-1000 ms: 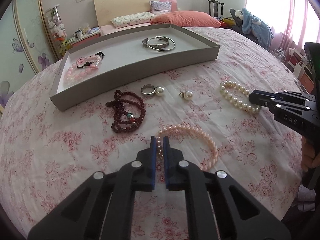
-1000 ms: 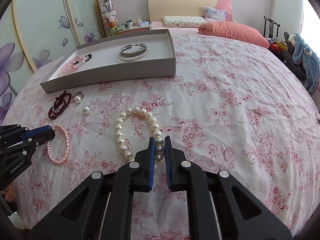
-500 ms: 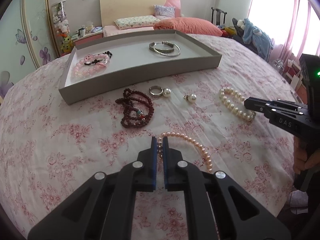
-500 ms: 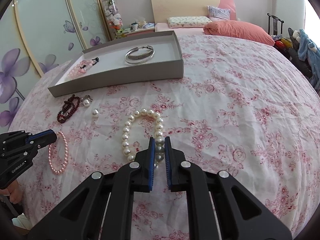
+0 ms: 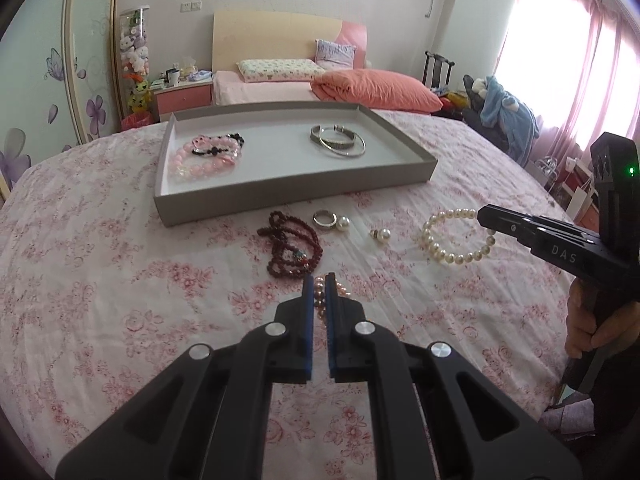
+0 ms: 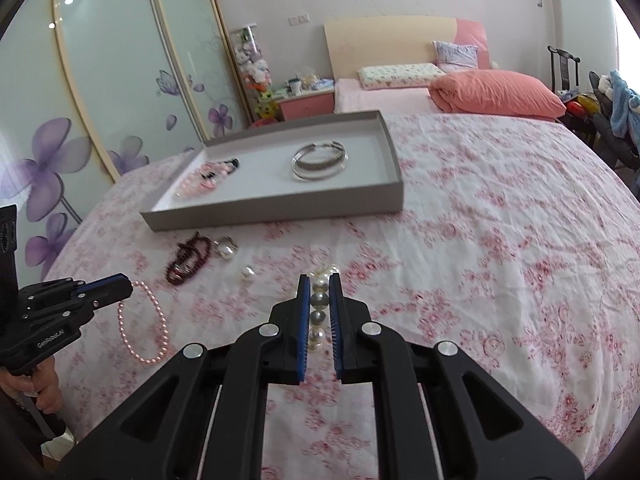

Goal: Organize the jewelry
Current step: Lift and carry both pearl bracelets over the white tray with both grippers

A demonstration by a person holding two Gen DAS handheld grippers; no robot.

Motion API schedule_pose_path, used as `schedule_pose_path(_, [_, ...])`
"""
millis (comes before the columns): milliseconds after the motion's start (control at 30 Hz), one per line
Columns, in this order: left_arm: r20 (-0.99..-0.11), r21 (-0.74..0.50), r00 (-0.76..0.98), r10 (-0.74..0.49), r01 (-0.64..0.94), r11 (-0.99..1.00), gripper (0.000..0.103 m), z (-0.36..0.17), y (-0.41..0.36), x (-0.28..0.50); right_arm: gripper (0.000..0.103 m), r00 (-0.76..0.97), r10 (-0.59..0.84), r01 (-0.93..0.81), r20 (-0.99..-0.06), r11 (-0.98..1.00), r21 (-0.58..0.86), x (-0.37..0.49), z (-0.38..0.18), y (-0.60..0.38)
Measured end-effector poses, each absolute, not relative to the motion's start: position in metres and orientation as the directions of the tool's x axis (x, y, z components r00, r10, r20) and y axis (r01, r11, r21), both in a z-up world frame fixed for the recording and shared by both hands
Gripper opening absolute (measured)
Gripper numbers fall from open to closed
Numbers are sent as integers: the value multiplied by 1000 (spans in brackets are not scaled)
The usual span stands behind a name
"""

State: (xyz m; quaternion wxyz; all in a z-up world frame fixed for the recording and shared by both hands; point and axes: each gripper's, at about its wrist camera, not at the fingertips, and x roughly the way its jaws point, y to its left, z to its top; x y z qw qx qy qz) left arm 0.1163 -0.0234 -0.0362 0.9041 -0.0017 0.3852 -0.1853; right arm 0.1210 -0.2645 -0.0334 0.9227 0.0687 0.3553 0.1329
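My left gripper [image 5: 319,280] is shut on a pink pearl bracelet [image 6: 145,326], lifted so the loop hangs below the fingers. My right gripper [image 6: 319,280] is shut on a white pearl bracelet [image 5: 456,238], also lifted off the cloth. A grey tray [image 5: 288,184] stands further back; it holds pink and black bead bracelets [image 5: 208,154] on its left and silver bangles [image 5: 338,142] on its right. A dark red bead bracelet [image 5: 292,250], a silver ring with a pearl [image 5: 330,219] and a loose pearl earring [image 5: 382,235] lie on the cloth before the tray.
The floral tablecloth [image 5: 120,280] covers a round table. A bed with an orange pillow [image 5: 372,90] stands behind. A chair with a blue garment [image 5: 506,120] is at the right. Wardrobe doors [image 6: 100,80] are at the left.
Both grippers have risen and tilted up, lifting the pink and white pearl bracelets off the cloth. The tray now appears nearer in both views.
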Motion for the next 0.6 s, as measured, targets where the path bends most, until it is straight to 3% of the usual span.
schedule_pose_path(600, [-646,-175,691,-323,279,944,6,-16,3,110,10,744,370,-264,-556,927,265,118,-11,-251])
